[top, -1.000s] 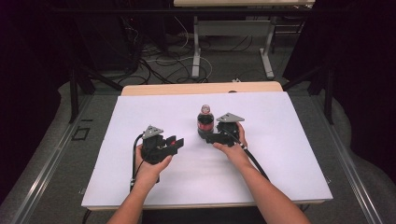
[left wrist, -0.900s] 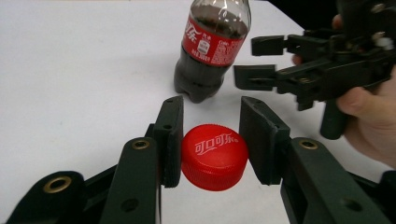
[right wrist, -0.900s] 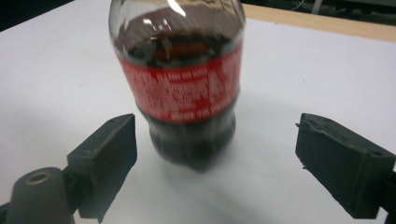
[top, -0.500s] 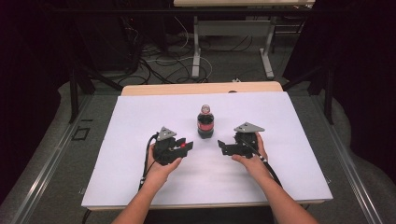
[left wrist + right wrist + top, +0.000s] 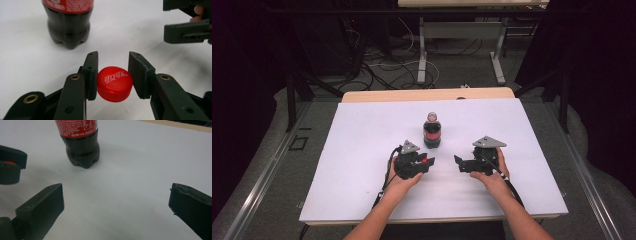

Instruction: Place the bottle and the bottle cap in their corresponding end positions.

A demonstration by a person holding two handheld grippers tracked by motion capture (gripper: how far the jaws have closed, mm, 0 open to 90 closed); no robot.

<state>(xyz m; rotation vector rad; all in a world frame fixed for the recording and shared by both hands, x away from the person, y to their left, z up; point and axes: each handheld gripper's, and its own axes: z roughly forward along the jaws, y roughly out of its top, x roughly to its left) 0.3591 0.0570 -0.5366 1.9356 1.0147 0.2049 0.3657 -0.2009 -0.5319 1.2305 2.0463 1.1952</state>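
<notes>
Clamping a red ribbed plastic cap [image 5: 114, 83] between its flat black pads, my left gripper [image 5: 421, 164] sits near the middle of the white, matte tabletop [image 5: 362, 135]. White lettering marks the cap's smooth top. My right gripper [image 5: 460, 164] hangs just beside it, jaws spread wide on nothing. Toward the far edge, a dark cola bottle [image 5: 432, 130] stands upright, capless, its lobed base on the sheet.

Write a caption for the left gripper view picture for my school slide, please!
The left claw pinches a red bottle cap while the cola bottle stands behind it on the white table.
</notes>
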